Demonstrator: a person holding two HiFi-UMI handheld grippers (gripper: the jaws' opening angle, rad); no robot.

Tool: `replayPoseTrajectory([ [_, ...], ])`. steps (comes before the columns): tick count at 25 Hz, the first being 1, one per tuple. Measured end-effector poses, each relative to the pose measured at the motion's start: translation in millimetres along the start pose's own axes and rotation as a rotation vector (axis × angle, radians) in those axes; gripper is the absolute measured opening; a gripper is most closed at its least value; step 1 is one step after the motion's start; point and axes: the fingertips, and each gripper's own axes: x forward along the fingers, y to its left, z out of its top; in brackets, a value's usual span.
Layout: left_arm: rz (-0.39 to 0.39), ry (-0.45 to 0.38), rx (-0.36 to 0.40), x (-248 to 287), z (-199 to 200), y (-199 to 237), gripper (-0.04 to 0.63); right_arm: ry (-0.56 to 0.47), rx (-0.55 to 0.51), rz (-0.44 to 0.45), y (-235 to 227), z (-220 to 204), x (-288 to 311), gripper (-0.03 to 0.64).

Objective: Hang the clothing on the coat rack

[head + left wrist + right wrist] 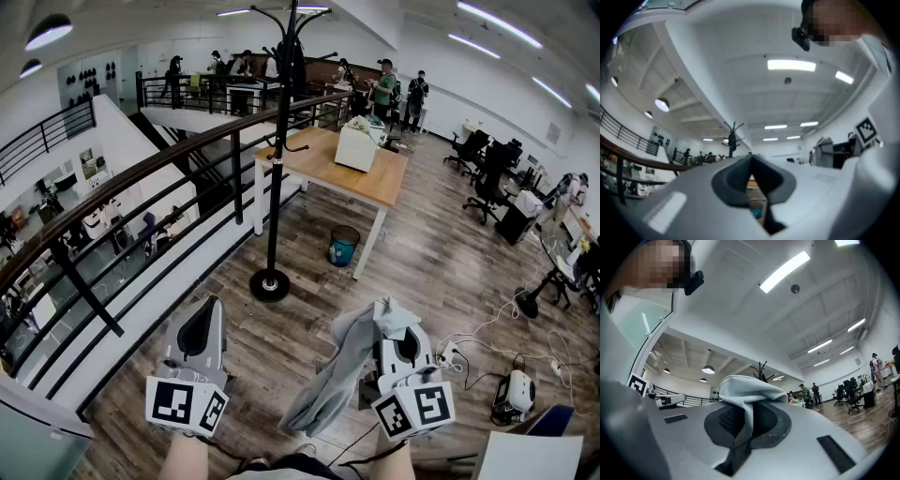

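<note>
While right tool [748, 420] grips clothing [750, 387] | coat rack base [270, 284]: head view only

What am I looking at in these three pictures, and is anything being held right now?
There is no robot arm here: a person holds a two-jaw gripper in each hand. The head view looks down from the person's head. The other two cameras ride on the grippers and look along their jaws. The left gripper is shut and empty. The right gripper is shut on a grey garment, which drapes down beside it. Ahead on the wooden floor stands the black coat rack, next to a railing, with a wooden table and a blue bin nearby.
</note>
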Motion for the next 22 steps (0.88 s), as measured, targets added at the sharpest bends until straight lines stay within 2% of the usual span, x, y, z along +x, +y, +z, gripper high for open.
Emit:
replayPoseTrajectory([
  [15,0.004,-0.006,0.001,40,-9,-7,0.009,0.0,-0.001,0.013,-28,-8,30,0.011],
  [22,0.011,-0.028,0.015,63,-12,-23,0.009,-0.004,0.005,0.016,-59,-11,41,0.012],
])
